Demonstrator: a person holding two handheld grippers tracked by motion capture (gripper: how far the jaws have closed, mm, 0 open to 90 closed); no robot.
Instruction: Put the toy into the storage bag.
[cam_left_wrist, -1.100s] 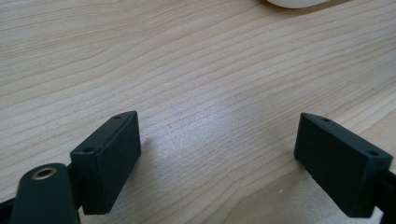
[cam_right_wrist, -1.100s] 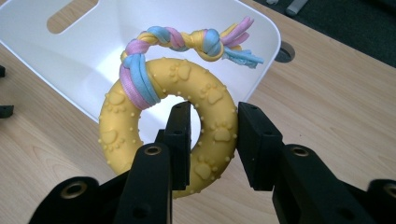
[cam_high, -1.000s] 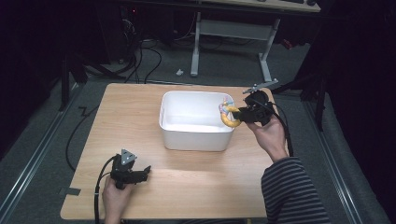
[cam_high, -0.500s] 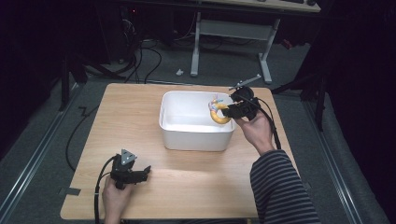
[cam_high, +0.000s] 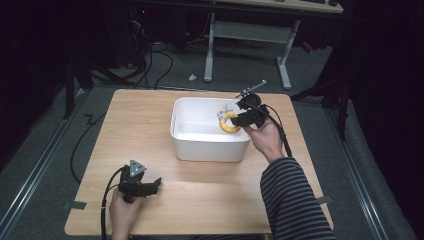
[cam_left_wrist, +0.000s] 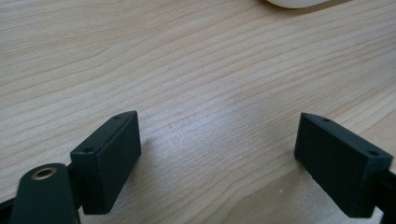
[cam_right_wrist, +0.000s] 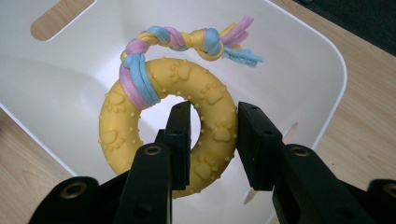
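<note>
Right now your right tool (cam_high: 239, 119) is clamped on the yellow ring (cam_right_wrist: 164, 130): one jaw goes through the ring's hole, the other presses on its outer edge, so a stretch of the ring's band is pinched between them. The ring hangs above the open white bin (cam_high: 186, 131), over its right end, clear of the floor of the bin. A braided rope (cam_right_wrist: 187, 39) in pink, blue and yellow is looped around the ring's upper left part and knotted, with its frayed ends sticking out to the right in the right gripper view. The ring's surface carries raised paw prints and small bumps.

Your left tool (cam_high: 150, 186) rests on the worktop (cam_high: 140, 120) near its front left corner, well apart from the bin. Its jaws stand wide apart with nothing between them; in the left gripper view only bare wood grain lies between the two black pads (cam_left_wrist: 108, 156).

The bin sits near the middle of the worktop, toward the far side, with a slot handle cut into its end wall.
</note>
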